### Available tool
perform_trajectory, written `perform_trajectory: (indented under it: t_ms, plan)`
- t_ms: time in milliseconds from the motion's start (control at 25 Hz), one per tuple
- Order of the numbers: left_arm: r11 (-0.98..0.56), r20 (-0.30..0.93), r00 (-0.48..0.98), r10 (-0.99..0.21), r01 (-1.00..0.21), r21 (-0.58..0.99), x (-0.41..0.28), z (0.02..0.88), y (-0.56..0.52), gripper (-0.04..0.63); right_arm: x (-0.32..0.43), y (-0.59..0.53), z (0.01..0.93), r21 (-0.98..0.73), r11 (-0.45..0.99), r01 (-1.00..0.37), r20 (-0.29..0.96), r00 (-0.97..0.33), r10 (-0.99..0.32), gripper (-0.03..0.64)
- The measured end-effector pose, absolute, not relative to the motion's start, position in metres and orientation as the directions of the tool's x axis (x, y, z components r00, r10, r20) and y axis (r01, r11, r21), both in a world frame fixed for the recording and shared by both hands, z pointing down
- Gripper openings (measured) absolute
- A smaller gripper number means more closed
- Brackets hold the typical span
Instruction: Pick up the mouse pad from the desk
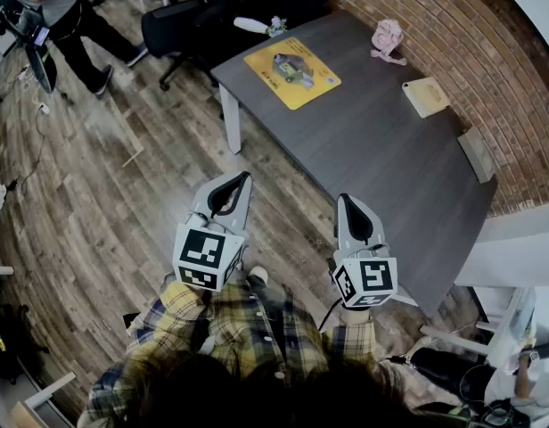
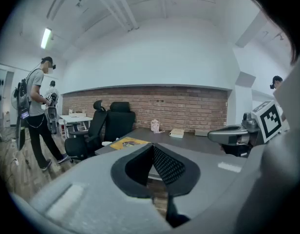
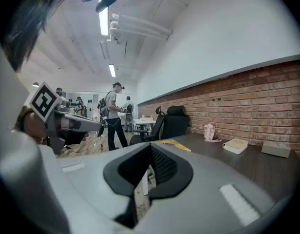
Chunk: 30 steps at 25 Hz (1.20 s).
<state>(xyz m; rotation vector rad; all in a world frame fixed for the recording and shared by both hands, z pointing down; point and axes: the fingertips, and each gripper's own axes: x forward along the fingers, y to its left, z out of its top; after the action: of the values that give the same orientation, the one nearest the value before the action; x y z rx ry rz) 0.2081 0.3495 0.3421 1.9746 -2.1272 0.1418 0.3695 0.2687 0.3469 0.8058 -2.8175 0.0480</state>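
A yellow mouse pad (image 1: 292,71) with a printed picture lies flat near the far left corner of the dark grey desk (image 1: 381,159). It shows as a thin yellow strip (image 2: 126,142) in the left gripper view and as a yellow edge (image 3: 175,144) in the right gripper view. My left gripper (image 1: 245,177) is shut and empty, held over the wooden floor short of the desk. My right gripper (image 1: 340,199) is shut and empty too, at the desk's near edge. Both point toward the desk, well short of the pad.
On the desk also lie a pink object (image 1: 387,37), a pale book (image 1: 425,95) and a flat box (image 1: 477,152) by the brick wall. Black office chairs (image 1: 181,27) stand past the desk's far end. A person (image 1: 65,12) stands on the floor at the far left.
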Motion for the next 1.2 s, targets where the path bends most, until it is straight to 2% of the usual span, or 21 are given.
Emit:
perform_trajectory:
  t_ms: [200, 240, 280, 400, 760, 920, 1200]
  plan:
    - [0.122, 0.218, -0.1, -0.971, -0.988, 0.09, 0.217, 0.344, 0.358, 0.002, 0.381, 0.272, 0.354, -0.043, 0.862, -0.505, 0.211, -0.848, -0.486, 0.011]
    - [0.126, 0.216, -0.104, -0.971, -0.988, 0.091, 0.219, 0.344, 0.36, 0.009, 0.383, 0.273, 0.354, -0.051, 0.862, -0.504, 0.211, -0.849, -0.484, 0.017]
    - [0.133, 0.218, -0.11, -0.97, -0.987, 0.091, 0.219, 0.345, 0.362, 0.046, 0.385, 0.275, 0.355, -0.058, 0.863, -0.503, 0.211, -0.851, -0.482, 0.021]
    - [0.172, 0.226, -0.148, -0.963, -0.981, 0.087, 0.215, 0.347, 0.368, 0.086, 0.389, 0.277, 0.356, -0.081, 0.865, -0.495, 0.21, -0.857, -0.471, 0.102]
    - [0.187, 0.235, -0.164, -0.958, -0.979, 0.079, 0.205, 0.35, 0.364, 0.222, 0.384, 0.27, 0.358, -0.129, 0.871, -0.475, 0.198, -0.873, -0.446, 0.256]
    - [0.159, 0.23, -0.134, -0.964, -0.983, 0.094, 0.192, 0.353, 0.351, 0.262, 0.362, 0.268, 0.364, -0.132, 0.88, -0.457, 0.217, -0.879, -0.424, 0.284]
    - [0.106, 0.229, -0.079, -0.97, -0.989, 0.107, 0.14, 0.362, 0.308, 0.287, 0.315, 0.236, 0.37, -0.123, 0.859, -0.496, 0.236, -0.856, -0.46, 0.31]
